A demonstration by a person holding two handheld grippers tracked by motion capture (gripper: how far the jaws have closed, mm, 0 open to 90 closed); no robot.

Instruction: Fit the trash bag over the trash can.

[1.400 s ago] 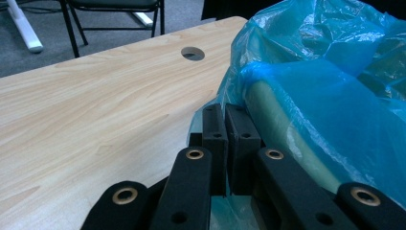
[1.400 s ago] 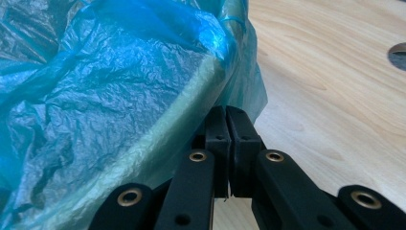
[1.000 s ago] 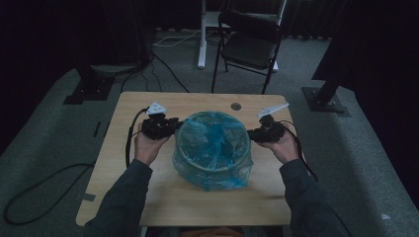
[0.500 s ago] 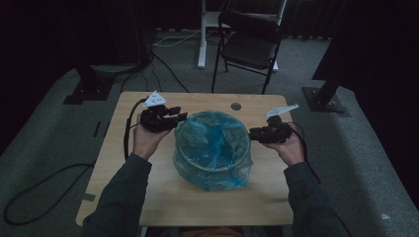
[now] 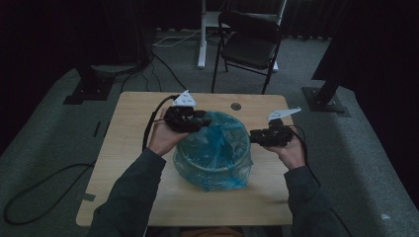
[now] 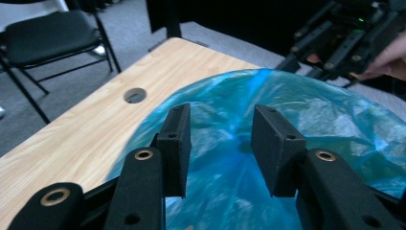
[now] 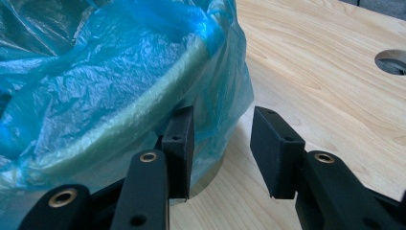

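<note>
Your left gripper (image 5: pixel 197 120) at the bin's (image 5: pixel 212 153) 11 o'clock and right gripper (image 5: pixel 254 137) at 3 have just opened, both empty; the bag (image 7: pixel 119 81) hides the mid-table bin's inside

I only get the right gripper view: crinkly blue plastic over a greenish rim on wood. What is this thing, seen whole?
Observer: In the high view it is a round tub lined with a blue bag, in the middle of a small wooden table.
Operator: Is the other tool near it?
Observer: Yes. The left gripper is over the tub's far left rim, its jaws just opened, gripping nothing.
Operator: What's beyond the table?
Observer: A black folding chair.
</note>
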